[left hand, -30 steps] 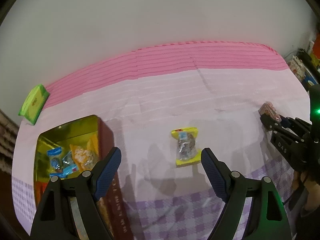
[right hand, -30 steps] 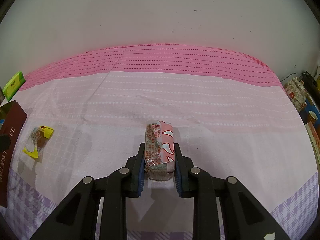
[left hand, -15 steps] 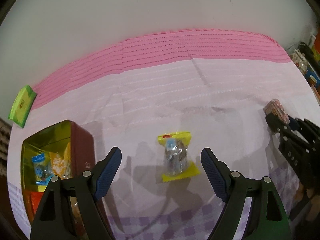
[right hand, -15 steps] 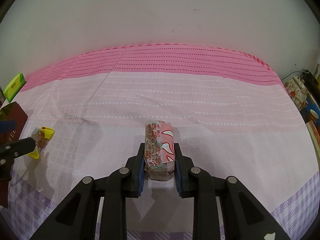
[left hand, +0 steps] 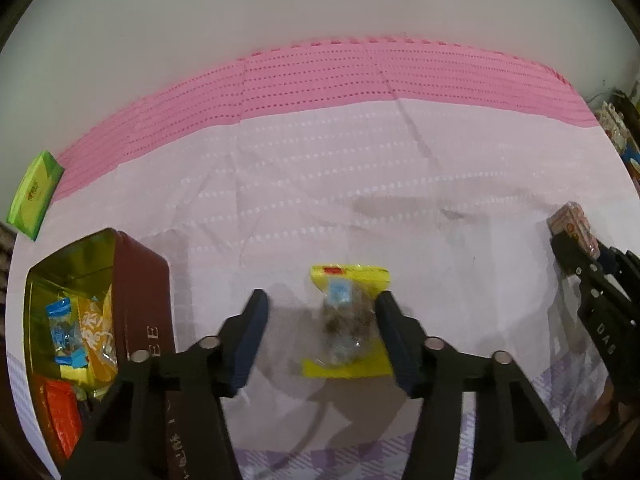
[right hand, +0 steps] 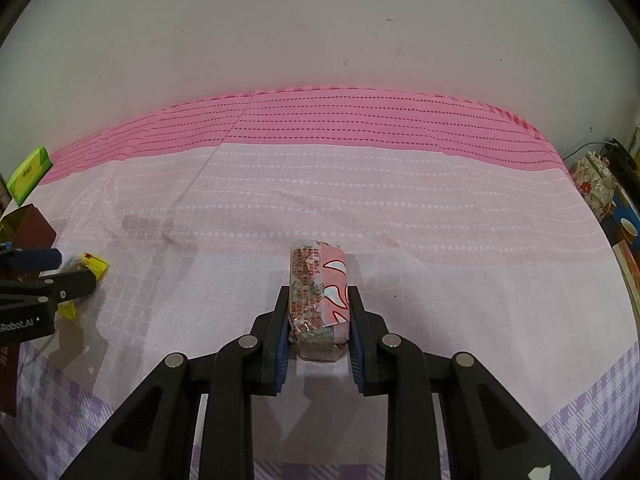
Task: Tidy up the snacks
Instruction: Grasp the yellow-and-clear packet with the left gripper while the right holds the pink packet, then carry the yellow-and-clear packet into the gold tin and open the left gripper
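Note:
A yellow-edged clear snack packet (left hand: 347, 320) lies on the pink cloth between the fingers of my left gripper (left hand: 320, 316). The jaws are open but narrowing, the right finger at the packet's edge, the left one apart from it. The packet also shows in the right wrist view (right hand: 86, 270), partly hidden by the left gripper (right hand: 40, 268). My right gripper (right hand: 318, 312) is shut on a pink wrapped snack bar (right hand: 318, 292) resting on the cloth; the bar shows at the right in the left wrist view (left hand: 572, 226). An open dark red tin (left hand: 140, 280) with several snacks stands at the left.
A green packet (left hand: 34, 194) lies at the far left near the wall. A floral teapot (right hand: 592, 184) and boxes stand off the table's right edge. The white wall runs along the back of the table.
My left gripper has moved forward and down over the yellow packet, and its jaws have narrowed around it. The right gripper has stayed still, shut on the bar.

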`<action>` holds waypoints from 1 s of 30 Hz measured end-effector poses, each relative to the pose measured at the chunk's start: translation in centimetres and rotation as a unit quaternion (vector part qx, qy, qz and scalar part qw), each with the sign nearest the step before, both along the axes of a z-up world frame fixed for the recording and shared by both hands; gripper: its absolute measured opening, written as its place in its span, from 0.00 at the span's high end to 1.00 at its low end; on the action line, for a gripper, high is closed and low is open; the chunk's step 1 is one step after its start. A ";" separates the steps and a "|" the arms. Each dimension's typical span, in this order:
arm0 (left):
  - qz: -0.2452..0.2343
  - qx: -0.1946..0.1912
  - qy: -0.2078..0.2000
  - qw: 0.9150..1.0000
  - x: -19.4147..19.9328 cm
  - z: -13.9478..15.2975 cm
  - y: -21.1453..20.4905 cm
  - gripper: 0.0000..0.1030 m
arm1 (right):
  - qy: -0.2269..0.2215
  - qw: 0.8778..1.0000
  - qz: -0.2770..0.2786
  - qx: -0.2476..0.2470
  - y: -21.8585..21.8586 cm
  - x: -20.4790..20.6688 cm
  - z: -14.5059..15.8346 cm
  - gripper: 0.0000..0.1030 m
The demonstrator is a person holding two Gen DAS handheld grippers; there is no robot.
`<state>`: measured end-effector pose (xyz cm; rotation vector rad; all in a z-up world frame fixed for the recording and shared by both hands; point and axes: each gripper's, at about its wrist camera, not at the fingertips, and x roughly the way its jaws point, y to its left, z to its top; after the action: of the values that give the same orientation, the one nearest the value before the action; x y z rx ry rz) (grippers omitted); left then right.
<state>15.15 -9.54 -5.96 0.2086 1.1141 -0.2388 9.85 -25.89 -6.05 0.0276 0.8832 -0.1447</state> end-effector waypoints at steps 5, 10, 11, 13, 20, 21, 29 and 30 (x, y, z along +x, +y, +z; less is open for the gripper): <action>0.001 -0.002 -0.001 1.000 -0.6 0.2 0.4 0.67 | 0.000 1.000 0.000 0.000 0.0 0.0 0.0 0.78; 0.002 -0.003 0.000 1.000 -1.1 0.5 0.9 0.69 | 0.000 1.000 0.000 0.000 0.0 0.0 0.0 0.78; 0.003 -0.002 0.001 1.000 -1.3 0.5 1.0 0.69 | 0.000 1.000 0.000 0.000 0.0 0.0 0.0 0.78; 0.006 -0.004 0.002 1.000 -1.6 0.7 1.4 0.69 | 0.000 1.000 0.000 0.000 0.0 0.0 0.0 0.78; -0.003 -0.015 0.003 1.000 -3.4 1.7 2.4 0.69 | 0.000 1.000 0.000 0.000 0.0 0.0 0.0 0.78; -0.004 -0.018 0.004 1.000 -3.5 1.9 2.6 0.69 | 0.000 1.000 0.000 0.000 0.0 0.0 0.0 0.78; -0.010 -0.032 -0.010 0.999 -5.3 4.5 3.4 0.69 | 0.000 1.000 0.000 0.000 0.0 0.0 0.1 0.78; -0.009 -0.033 -0.012 0.999 -5.5 4.8 3.5 0.69 | 0.000 1.000 0.000 0.000 0.1 0.0 0.1 0.78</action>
<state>9.67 -6.01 -1.12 0.1620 1.0794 -0.2884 9.88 -25.84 -5.98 0.0279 0.8838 -0.1440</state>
